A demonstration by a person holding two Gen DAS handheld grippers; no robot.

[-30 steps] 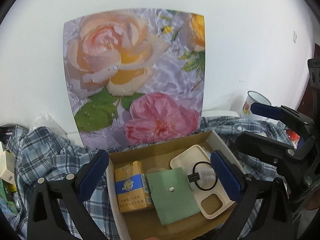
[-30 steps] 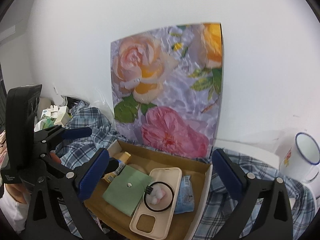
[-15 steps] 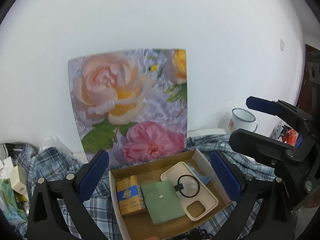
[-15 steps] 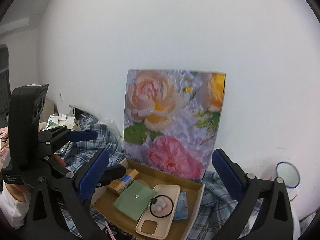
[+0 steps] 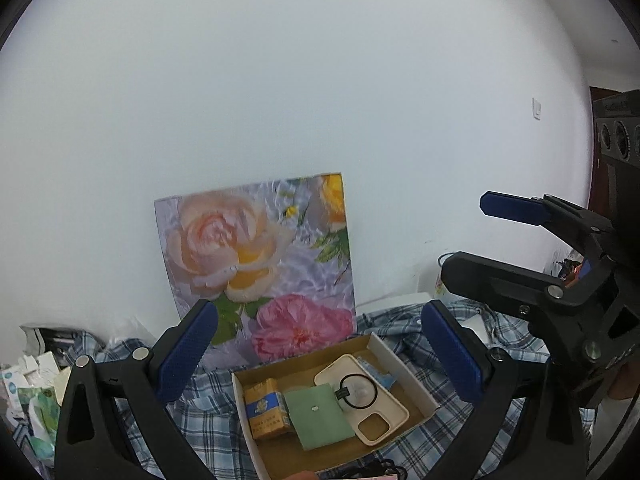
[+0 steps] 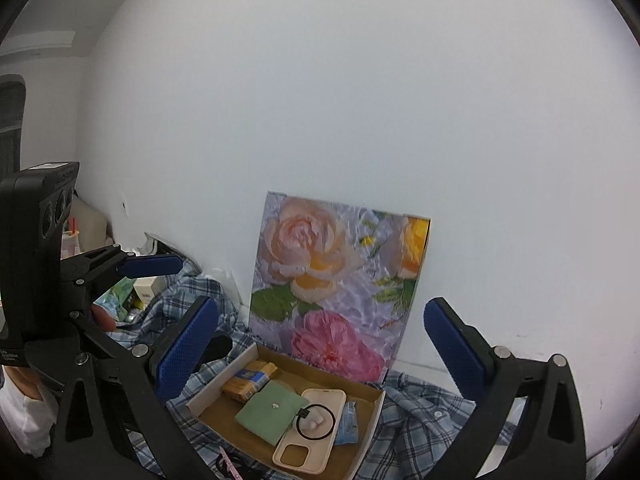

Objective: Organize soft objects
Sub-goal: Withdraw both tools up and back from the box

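Observation:
A shallow cardboard box [image 5: 418, 388] [image 6: 208, 386] lies on a blue plaid cloth [image 5: 208, 424] [image 6: 416, 412]. In it are a green pouch [image 5: 320, 416] [image 6: 272, 410], a cream phone case [image 5: 376, 408] [image 6: 312, 436], a black hair tie [image 5: 358, 390] [image 6: 316, 420] over small pale pieces, a yellow-blue packet [image 5: 266, 408] [image 6: 250, 378] and a light blue wrapper [image 6: 346, 424]. My left gripper [image 5: 316, 352] and right gripper [image 6: 320, 352] are open and empty, raised above and back from the box.
A rose-printed board [image 5: 260, 272] [image 6: 340, 288] leans on the white wall behind the box. Small boxes and packets [image 5: 32, 396] are piled at the left. A white enamel mug [image 5: 440, 284] stands at the right, mostly hidden by the other gripper.
Both grippers have pulled up and back from the box, which now looks smaller and lower in both views. The box contents have not moved.

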